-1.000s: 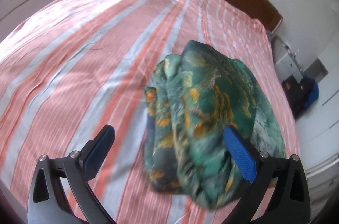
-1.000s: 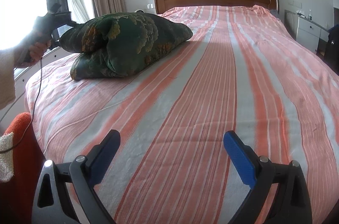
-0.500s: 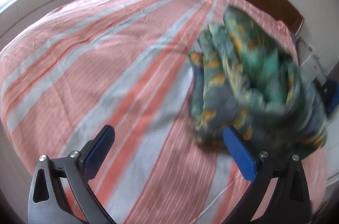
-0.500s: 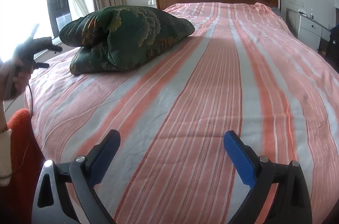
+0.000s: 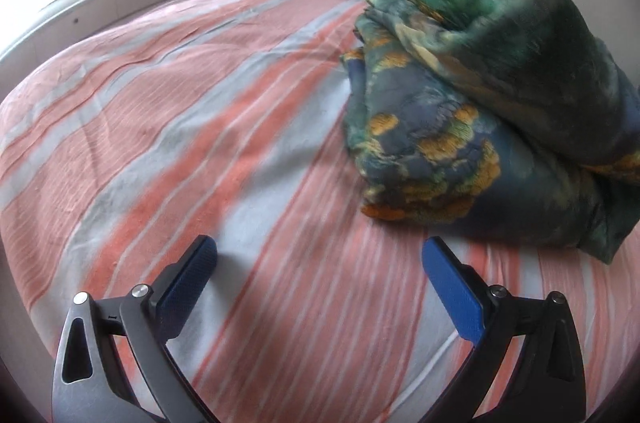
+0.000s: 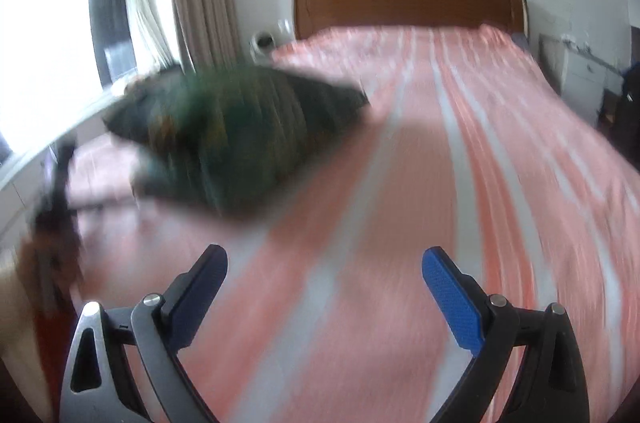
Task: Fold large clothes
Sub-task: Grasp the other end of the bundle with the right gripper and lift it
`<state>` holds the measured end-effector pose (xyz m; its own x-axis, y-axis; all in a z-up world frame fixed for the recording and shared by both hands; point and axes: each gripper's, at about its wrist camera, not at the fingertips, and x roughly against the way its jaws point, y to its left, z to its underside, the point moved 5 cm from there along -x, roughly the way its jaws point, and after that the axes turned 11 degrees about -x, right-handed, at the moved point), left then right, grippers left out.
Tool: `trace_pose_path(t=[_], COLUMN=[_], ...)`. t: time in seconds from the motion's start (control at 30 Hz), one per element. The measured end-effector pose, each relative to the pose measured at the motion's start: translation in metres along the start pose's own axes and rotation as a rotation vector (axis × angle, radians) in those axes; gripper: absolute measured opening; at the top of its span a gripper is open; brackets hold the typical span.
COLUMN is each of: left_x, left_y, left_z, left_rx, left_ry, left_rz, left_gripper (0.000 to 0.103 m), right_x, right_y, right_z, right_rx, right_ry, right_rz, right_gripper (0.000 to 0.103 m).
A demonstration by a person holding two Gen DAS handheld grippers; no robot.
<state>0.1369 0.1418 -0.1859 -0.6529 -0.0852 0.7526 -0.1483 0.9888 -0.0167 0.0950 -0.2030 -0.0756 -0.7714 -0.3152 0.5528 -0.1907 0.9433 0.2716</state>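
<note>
**Folded garment rests on striped bed**

Left wrist view: the left gripper (image 5: 320,255), jaws spread and empty, hovers near the green floral garment (image 5: 480,103) bundled on the striped bedsheet (image 5: 180,123).

Right wrist view: the right gripper (image 6: 324,263), jaws spread, faces the blurred garment (image 6: 240,135) lying well apart, wooden headboard (image 6: 408,7) behind.

Right tool (image 6: 320,275) spread wide — green bundle (image 6: 232,131) blurred.

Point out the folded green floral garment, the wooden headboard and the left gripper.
green floral garment (image 5: 460,127): left wrist view, lower folded layer.
wooden headboard (image 6: 408,5): right wrist view, panel centre.
left gripper (image 5: 320,271): left wrist view, midway between fingertips.
</note>
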Motion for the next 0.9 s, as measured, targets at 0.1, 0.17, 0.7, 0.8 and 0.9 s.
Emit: trace_pose_path(t=[0.1,0.17,0.7,0.8,0.9], left_x=[-0.001,-0.001,-0.009,-0.008,-0.009], left_y=[0.011,0.014,0.014,0.016,0.019], left_z=[0.002,0.003,0.005,0.005,0.004], left_rx=[0.045,0.053,-0.098,-0.107,-0.12], left_ry=[-0.007,-0.013,-0.004,0.002,0.007], left_rz=[0.01,0.014,0.001,0.008,-0.004], left_gripper=[0.102,0.102,0.102,0.102,0.102], right_x=[-0.02,-0.04,-0.221,-0.199,-0.181], right_y=[0.053,0.091,0.185,0.183,0.182], right_z=[-0.072,-0.11,-0.073,-0.105,-0.146], right_rx=[0.03,0.035,0.14,0.089,0.031], right_ry=[-0.082,-0.12,0.123,0.134,0.064], right_rz=[-0.101,-0.164,-0.102,-0.122,-0.136], right_gripper=[0.097,0.097,0.099,0.099,0.099])
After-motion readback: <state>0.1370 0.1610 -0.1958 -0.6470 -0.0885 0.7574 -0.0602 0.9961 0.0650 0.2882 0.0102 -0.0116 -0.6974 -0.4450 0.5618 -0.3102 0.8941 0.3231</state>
